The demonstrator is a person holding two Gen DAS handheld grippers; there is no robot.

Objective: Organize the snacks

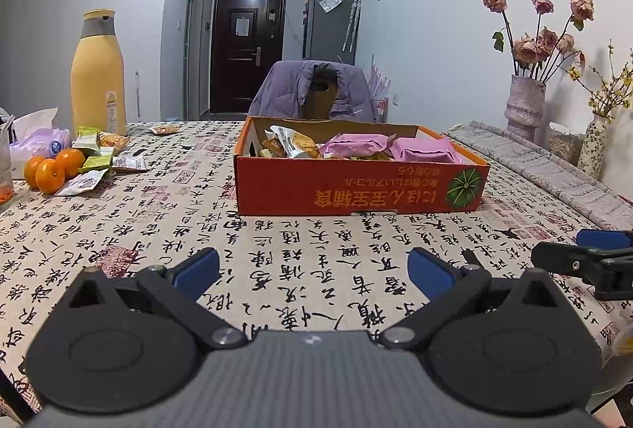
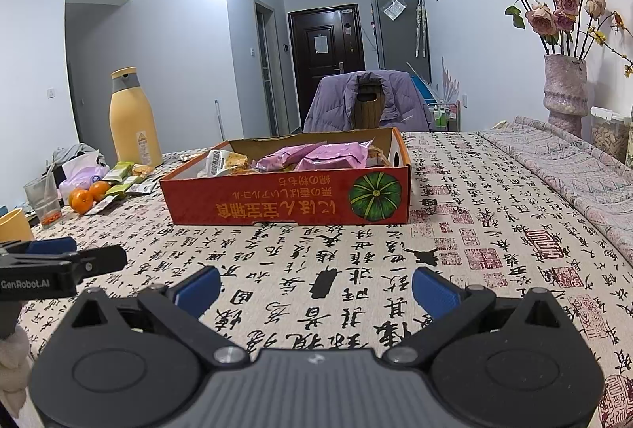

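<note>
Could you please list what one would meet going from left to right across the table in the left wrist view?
Oranges → yellow bottle → loose snack packets → red cardboard box holding pink snack packs → folded grey cloth → pink vase of dried roses.

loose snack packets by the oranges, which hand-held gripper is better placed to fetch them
Left. The loose snack packets lie on the left side of the table, beside the oranges. The left hand-held gripper is open and nearer that side; the right hand-held gripper, also open, sits farther right.
</note>
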